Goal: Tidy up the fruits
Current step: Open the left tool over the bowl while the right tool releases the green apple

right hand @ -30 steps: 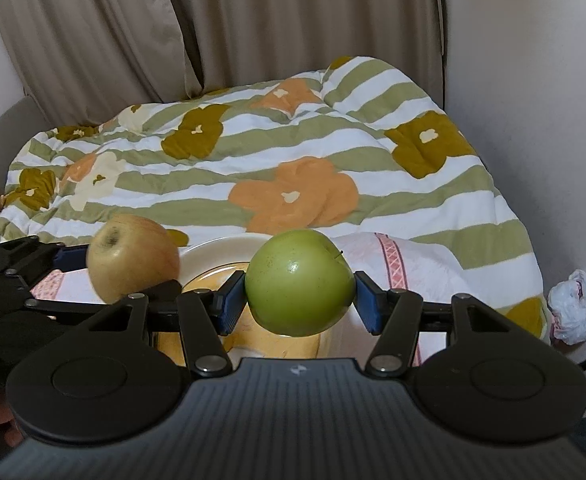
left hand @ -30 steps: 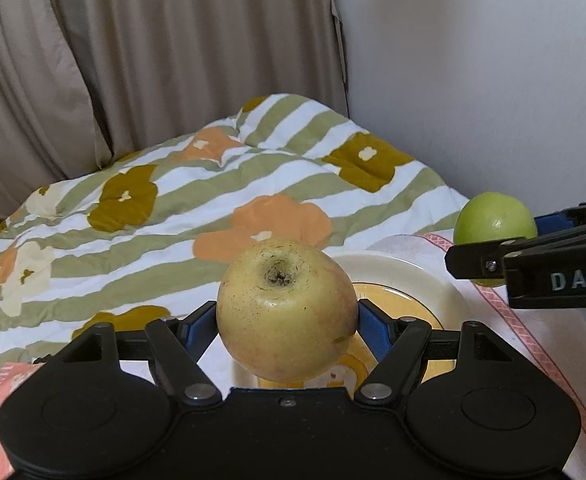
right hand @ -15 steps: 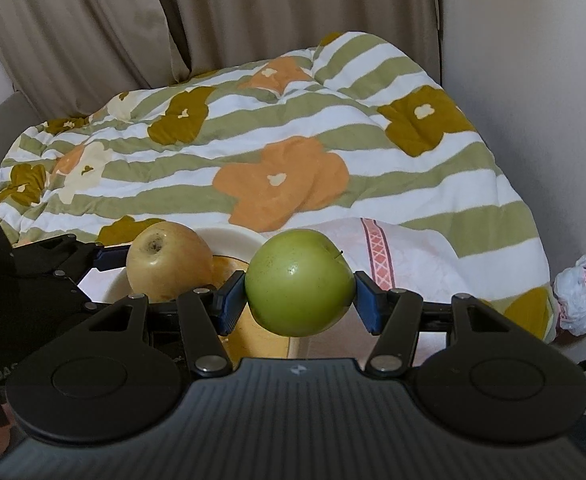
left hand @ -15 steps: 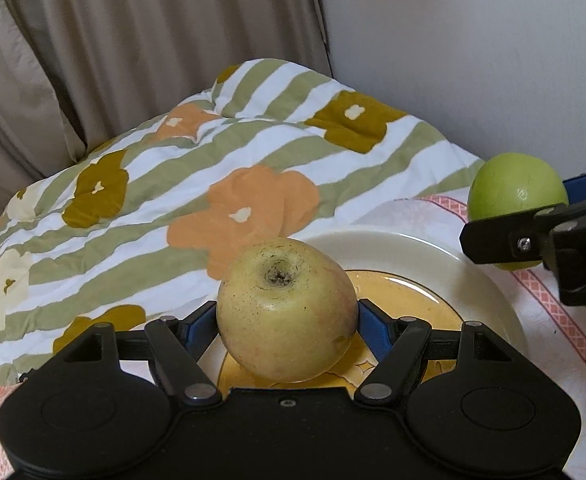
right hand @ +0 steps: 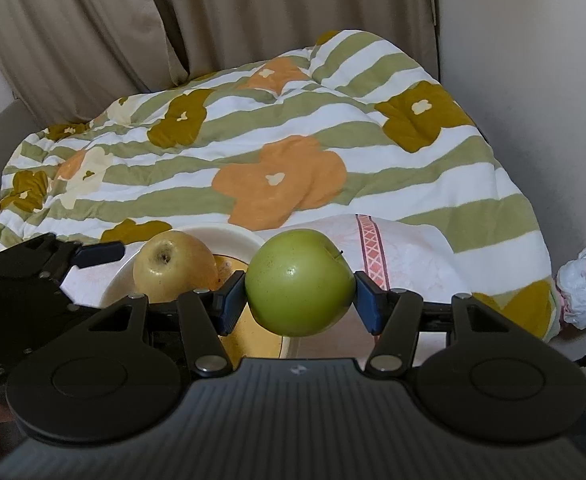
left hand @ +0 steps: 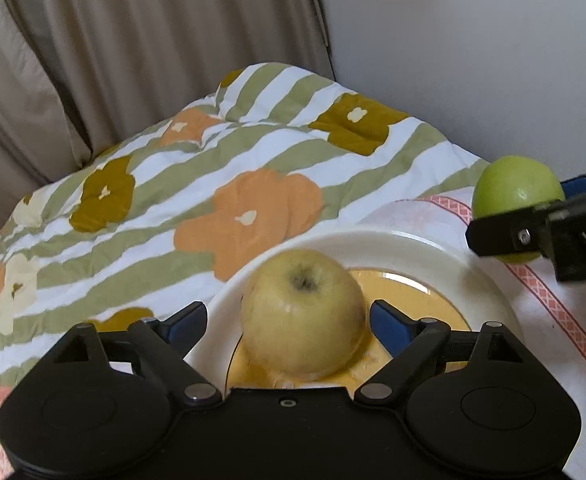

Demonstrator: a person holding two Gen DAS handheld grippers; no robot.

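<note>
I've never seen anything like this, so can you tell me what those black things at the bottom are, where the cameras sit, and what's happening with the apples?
The black things are two hand-held grabbers. A person holds one in each hand, and each carries a small camera looking forward along its jaws. So one picture comes from the left gripper, the other from the right gripper.

In front is a bed with a striped flower blanket. On a white cloth with a pink border sits a white plate with a yellow middle.

The left gripper's jaws have just been opening. The yellow apple now rests on the plate between them, with a gap on each side, so it is let go.

The right gripper's jaws are closed on the green apple, holding it up beside the plate.
</note>
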